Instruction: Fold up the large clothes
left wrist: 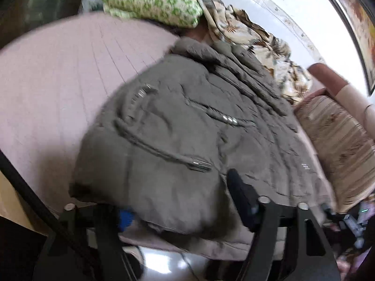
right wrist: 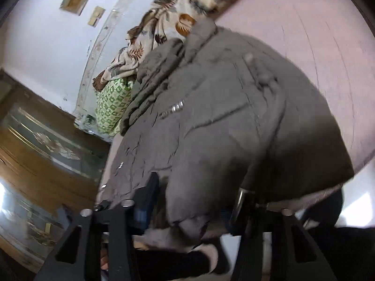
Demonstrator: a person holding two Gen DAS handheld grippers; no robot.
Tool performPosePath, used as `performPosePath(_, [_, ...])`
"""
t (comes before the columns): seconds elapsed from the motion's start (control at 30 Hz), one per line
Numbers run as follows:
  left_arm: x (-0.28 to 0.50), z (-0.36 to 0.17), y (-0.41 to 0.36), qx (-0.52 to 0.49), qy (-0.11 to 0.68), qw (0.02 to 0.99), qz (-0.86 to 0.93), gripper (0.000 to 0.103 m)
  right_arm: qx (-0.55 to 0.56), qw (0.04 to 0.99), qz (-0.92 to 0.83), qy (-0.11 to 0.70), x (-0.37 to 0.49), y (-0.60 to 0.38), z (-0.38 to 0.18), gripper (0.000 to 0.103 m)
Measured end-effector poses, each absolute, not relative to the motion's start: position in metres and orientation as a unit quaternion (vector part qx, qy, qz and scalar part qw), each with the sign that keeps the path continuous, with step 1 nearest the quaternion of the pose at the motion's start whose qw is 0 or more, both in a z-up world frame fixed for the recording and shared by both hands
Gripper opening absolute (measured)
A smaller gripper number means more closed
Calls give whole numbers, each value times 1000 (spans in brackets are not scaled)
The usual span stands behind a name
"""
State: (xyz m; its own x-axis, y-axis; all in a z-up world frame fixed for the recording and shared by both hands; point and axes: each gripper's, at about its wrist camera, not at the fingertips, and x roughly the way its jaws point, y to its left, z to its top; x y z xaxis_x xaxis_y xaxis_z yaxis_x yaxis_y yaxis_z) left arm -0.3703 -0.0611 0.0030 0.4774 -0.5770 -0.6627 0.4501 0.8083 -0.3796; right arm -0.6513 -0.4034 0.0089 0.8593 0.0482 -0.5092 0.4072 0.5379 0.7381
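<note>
A large grey-brown padded jacket (left wrist: pixel 187 121) lies spread on a pink bed sheet (left wrist: pixel 58 70), its collar at the far end and its zipped pockets facing up. In the left wrist view my left gripper (left wrist: pixel 182 210) straddles the near hem, and the puffy fabric fills the gap between its black fingers (left wrist: pixel 241 199), touching both pads. The right wrist view shows the same jacket (right wrist: pixel 222 117) on the sheet (right wrist: pixel 304 35). My right gripper (right wrist: pixel 195 206) has a bunched fold of the hem pinched between its fingers (right wrist: pixel 150 201).
A green patterned pillow (left wrist: pixel 150 2) and a floral blanket (left wrist: pixel 257 37) lie beyond the collar by the white wall. A striped cushion (left wrist: pixel 339 140) borders the bed on one side. A wooden glass-fronted cabinet (right wrist: pixel 35 152) stands near the bed. A black cable (left wrist: pixel 30 194) crosses the left wrist view.
</note>
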Motion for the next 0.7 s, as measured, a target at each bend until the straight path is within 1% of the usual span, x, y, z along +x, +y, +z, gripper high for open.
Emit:
performPosePath(0.07, [-374,5,-68,-33,388,877,-281,62,439,852,-127,255,-648,-402,10,35])
performPosePath(0.17, [-376,-3,-85,35,384,886,-258,63,420,850,-143,286,-640,-401,1,33])
performPosePath(0.23, [-382,-3,-90,65,366,895,-247,63,378,861,-156,303,-634,-394,3,33])
performPosePath(0.37, [-383,-6,-92,77,357,900,-238,64,292,884,-181,318,-628,-380,6,35])
performPosePath(0.47, [-384,-7,-92,82,350,904,-232,67,298,883,-177,315,-629,-382,4,35])
performPosePath(0.6, [-384,-9,-90,80,349,908,-219,79,275,888,-185,319,-629,-380,5,36])
performPosePath(0.67, [-383,-10,-89,80,352,908,-213,82,279,887,-184,318,-630,-381,5,36])
performPosePath(0.7, [-382,-10,-89,79,352,908,-214,82,282,887,-183,317,-631,-382,4,36])
